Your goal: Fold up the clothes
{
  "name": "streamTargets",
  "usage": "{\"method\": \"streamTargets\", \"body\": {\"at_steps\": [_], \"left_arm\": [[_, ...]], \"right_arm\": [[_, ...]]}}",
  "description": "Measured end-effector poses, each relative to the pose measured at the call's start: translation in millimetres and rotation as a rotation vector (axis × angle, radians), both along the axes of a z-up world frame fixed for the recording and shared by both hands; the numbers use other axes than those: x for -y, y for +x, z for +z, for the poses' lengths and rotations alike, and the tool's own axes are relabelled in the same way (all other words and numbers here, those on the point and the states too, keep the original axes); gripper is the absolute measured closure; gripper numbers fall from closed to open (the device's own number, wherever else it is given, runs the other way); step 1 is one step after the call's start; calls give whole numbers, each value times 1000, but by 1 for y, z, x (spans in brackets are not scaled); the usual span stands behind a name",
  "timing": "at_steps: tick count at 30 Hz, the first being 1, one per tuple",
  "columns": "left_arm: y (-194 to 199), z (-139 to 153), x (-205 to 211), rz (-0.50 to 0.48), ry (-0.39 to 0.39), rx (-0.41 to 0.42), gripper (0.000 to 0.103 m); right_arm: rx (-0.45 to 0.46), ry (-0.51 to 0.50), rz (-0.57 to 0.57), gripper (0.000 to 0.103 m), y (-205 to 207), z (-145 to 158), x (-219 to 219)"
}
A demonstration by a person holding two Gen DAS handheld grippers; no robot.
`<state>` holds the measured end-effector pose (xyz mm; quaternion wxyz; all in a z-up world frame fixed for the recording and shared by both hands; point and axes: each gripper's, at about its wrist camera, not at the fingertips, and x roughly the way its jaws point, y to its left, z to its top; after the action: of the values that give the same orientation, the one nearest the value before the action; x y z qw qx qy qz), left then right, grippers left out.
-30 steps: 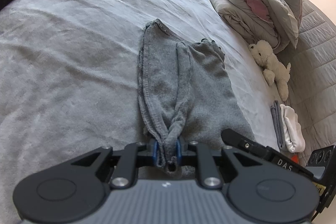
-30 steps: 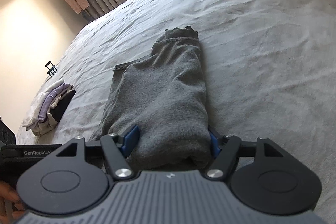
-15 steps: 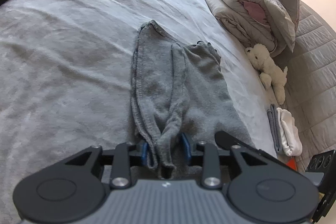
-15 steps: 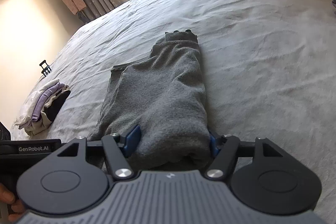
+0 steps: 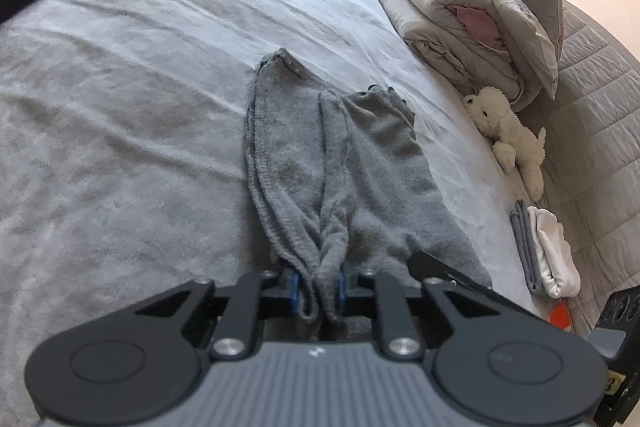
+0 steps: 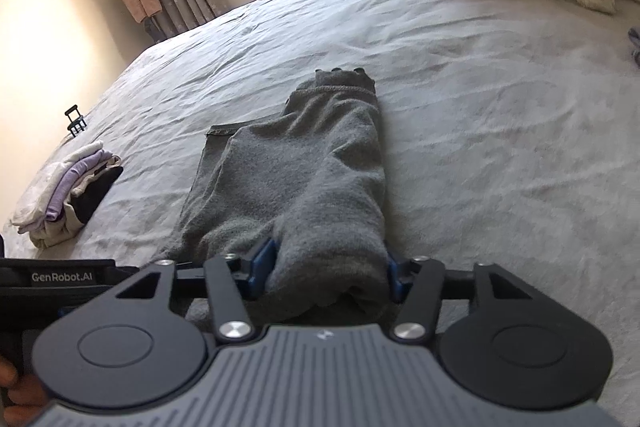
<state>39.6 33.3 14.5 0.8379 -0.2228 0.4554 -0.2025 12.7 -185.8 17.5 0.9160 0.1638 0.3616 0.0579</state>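
Note:
A grey knit garment (image 5: 360,163) lies lengthwise on the bed, folded into a long strip (image 6: 304,179). My left gripper (image 5: 317,293) is shut on the near end's left side, with thin hem edges bunched between its blue pads. My right gripper (image 6: 329,273) holds the thick folded right side of that near end. Its jaws stand wide apart, and the pads (image 6: 262,265) press into the roll of fabric from both sides. The garment's far end rests flat on the sheet. In the left wrist view, the right gripper's body (image 5: 452,275) shows beside the cloth.
The grey bedsheet (image 5: 140,107) is wrinkled all around. A stack of folded clothes (image 6: 68,191) sits at the left edge. Folded duvets (image 5: 472,11) and a white plush dog (image 5: 508,139) lie by the headboard. Small folded white and grey items (image 5: 548,251) rest nearby. A hand (image 6: 20,399) shows at lower left.
My left gripper opened half a second ago and has since shut again on the hem edges. The right gripper's jaws narrowed slightly around the fold. Both views tilted up a little.

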Motion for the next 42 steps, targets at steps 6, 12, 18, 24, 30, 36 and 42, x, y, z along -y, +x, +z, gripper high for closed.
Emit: {"method": "streamTargets", "body": {"at_steps": [6, 12, 18, 24, 30, 36, 42], "left_arm": [[-9, 19, 5, -11, 39, 67, 90], [-17, 29, 2, 8, 62, 90, 90], [-11, 12, 3, 12, 87, 18, 90], [-7, 5, -3, 30, 35, -33, 84], [-6, 0, -3, 37, 3, -49, 75], [-6, -1, 0, 38, -3, -35, 75], [-9, 3, 4, 18, 30, 1, 85]], "right_arm": [[54, -121, 21, 58, -5, 11, -15], [152, -241, 77, 60, -18, 29, -32], [21, -204, 81, 56, -1, 8, -24], [-13, -111, 62, 49, 3, 4, -13], [-50, 2, 33, 45, 1, -1, -4], [-41, 18, 30, 42, 0, -2, -6], [-11, -33, 35, 52, -3, 0, -12]]}}
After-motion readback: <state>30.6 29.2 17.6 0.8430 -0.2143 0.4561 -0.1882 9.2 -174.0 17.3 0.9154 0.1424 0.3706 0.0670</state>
